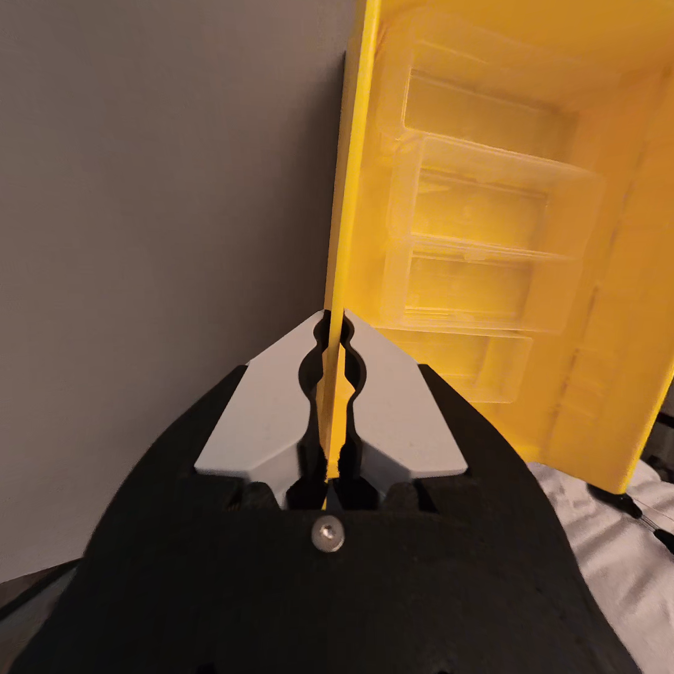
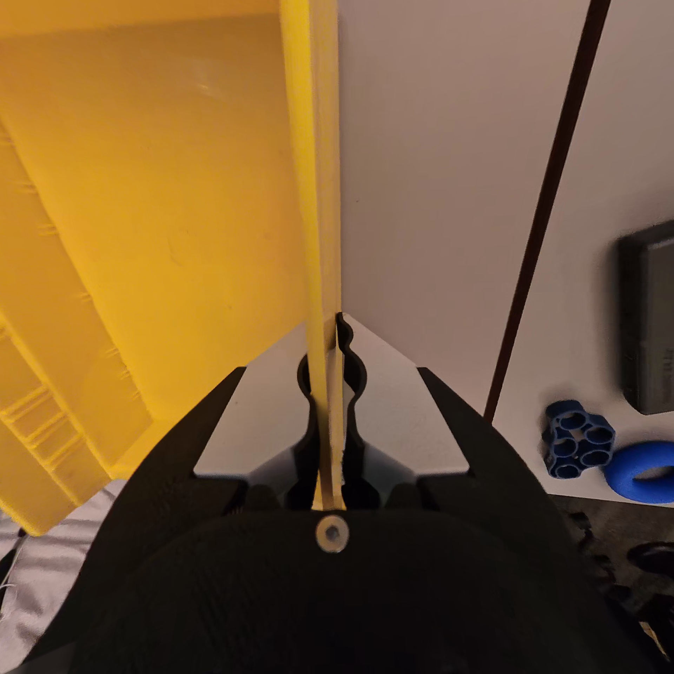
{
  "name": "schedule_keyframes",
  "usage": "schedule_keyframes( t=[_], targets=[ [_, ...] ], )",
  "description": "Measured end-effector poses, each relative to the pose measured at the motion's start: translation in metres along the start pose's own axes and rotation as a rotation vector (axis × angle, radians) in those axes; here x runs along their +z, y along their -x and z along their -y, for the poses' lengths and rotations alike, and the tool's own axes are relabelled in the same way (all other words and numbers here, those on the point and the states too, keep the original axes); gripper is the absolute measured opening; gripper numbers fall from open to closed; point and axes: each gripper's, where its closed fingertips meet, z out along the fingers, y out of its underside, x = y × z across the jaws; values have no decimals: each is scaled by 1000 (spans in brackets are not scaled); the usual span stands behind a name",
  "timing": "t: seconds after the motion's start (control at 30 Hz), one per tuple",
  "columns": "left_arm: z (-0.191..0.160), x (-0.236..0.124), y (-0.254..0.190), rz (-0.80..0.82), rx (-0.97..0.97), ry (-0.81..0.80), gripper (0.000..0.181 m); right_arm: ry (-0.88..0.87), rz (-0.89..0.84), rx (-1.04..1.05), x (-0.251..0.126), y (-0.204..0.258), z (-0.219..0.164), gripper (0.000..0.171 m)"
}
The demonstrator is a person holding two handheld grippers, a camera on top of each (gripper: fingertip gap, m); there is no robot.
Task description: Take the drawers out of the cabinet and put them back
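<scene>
Between both grippers hangs the yellow drawer (image 1: 547,255), off the cabinet, clear plastic cases (image 1: 474,226) inside. Left gripper (image 1: 333,321) pinches its left wall, right gripper (image 2: 333,324) its right wall; walls run straight ahead along the fingers.

Drawer (image 1: 601,255), as I see it from the left wrist view: its side wall stands between the fingers of my left gripper (image 1: 333,324), the interior opens to the right, and clear plastic cases (image 1: 474,233) lie stacked inside against the bottom panel. From the right wrist view, the opposite wall runs between the fingers of my right gripper (image 2: 330,328), with the drawer body to the left. To the right: a thin rod (image 2: 547,226), then a flat box (image 2: 649,321), with a perforated block (image 2: 576,441) and a ring (image 2: 642,470) before it, touching each other, all on a pale surface (image 2: 456,182).
</scene>
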Motion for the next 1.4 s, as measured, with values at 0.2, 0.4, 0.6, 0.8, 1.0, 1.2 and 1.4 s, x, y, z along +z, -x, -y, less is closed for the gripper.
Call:
schedule_keyframes(
  t=[0.2, 0.4, 0.6, 0.8, 1.0, 1.2, 1.4],
  targets=[
    [6, -10, 48, -25, -148, -52, 5, -10, -5, -8, 0, -3, 2, 2],
    [21, -14, 86, -37, -246, -84, 6, 9, -40, -14, -1, -6, -4, 4],
    [40, -17, 122, -38, -330, -125, 7, 15, -63, -17, 1, -6, -3, 1],
    [53, -19, 148, -25, -371, -126, 8, 10, -46, 61, 2, -4, 6, 2],
    [65, -18, 160, -44, -407, -141, 9, -2, -54, 82, 1, -5, 13, 2],
    [72, -16, 160, -33, -424, -167, 9, -5, -52, 92, 2, -6, 17, 2],
    [72, -16, 159, -37, -439, -199, 9, -21, -45, 89, 2, -6, 20, 3]
  ],
)
